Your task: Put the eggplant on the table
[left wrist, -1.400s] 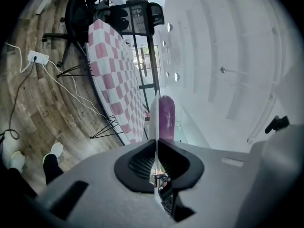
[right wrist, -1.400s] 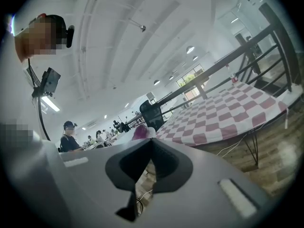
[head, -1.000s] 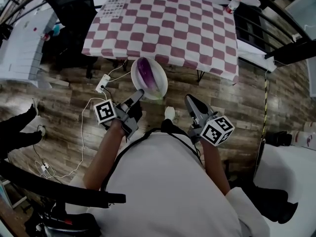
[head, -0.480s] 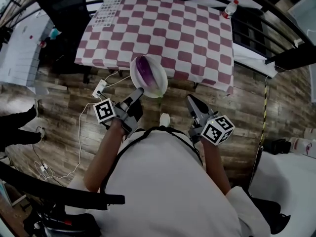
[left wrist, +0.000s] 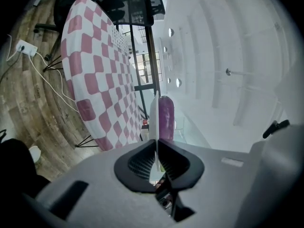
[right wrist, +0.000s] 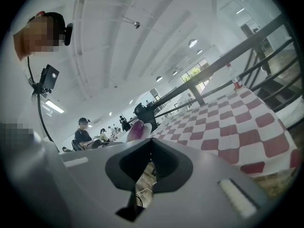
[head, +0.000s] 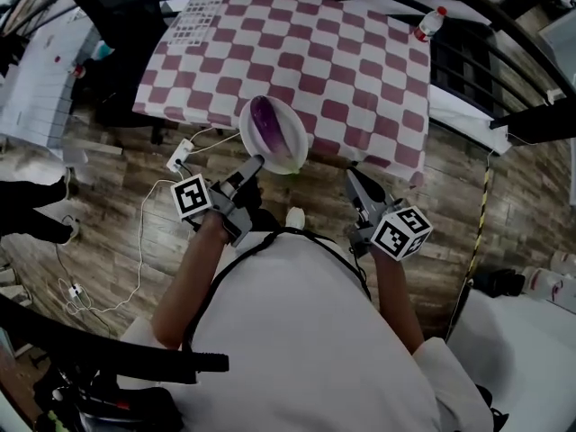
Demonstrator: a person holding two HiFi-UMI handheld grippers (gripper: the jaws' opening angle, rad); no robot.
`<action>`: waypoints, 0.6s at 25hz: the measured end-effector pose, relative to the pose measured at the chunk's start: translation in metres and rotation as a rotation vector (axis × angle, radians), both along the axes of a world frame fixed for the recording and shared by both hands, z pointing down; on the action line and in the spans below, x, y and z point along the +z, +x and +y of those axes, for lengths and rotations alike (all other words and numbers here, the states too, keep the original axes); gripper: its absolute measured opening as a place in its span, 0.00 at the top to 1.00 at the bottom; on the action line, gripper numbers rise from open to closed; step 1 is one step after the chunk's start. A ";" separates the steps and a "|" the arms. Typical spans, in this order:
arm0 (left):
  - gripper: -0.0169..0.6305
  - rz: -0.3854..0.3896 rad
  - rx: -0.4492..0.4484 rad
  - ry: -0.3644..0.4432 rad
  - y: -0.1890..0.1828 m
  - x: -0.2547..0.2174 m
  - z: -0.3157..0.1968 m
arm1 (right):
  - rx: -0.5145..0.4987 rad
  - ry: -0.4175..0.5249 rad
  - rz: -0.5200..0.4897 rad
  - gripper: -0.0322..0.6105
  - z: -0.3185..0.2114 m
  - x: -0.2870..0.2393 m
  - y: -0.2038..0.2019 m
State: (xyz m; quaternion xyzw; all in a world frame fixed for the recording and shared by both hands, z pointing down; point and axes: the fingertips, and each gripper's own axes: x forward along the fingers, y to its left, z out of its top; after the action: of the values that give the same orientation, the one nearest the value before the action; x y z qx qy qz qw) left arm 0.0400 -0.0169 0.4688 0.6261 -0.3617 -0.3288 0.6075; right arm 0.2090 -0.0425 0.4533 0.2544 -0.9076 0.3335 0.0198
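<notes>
Eggplant [head: 267,124], purple, lies in a white plate [head: 292,157] held just over the near edge of the checkered table [head: 351,52]. The left gripper [head: 256,161] has its fingers clamped on the plate's rim, on the side away from the table. The right gripper [head: 352,175], just short of the table's near edge, has its fingers together with nothing between them.

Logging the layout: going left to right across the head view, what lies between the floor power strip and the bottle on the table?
From the left: power strip → white plate carrying the eggplant → right gripper → bottle.
</notes>
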 end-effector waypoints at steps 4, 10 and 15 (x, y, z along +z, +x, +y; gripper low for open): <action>0.93 -0.017 -0.018 -0.013 -0.006 0.000 -0.003 | -0.007 -0.009 -0.011 0.94 -0.007 0.002 0.001; 0.93 -0.033 -0.025 -0.003 -0.017 -0.006 -0.010 | -0.002 -0.016 -0.023 0.94 -0.013 0.005 -0.005; 0.93 -0.020 -0.027 0.007 -0.027 -0.005 -0.023 | 0.002 -0.032 -0.020 0.94 -0.017 0.010 -0.017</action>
State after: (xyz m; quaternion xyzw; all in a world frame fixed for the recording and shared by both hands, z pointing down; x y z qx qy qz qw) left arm 0.0128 -0.0402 0.4640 0.6264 -0.3752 -0.3320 0.5971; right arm 0.1917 -0.0591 0.4633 0.2514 -0.9020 0.3506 0.0144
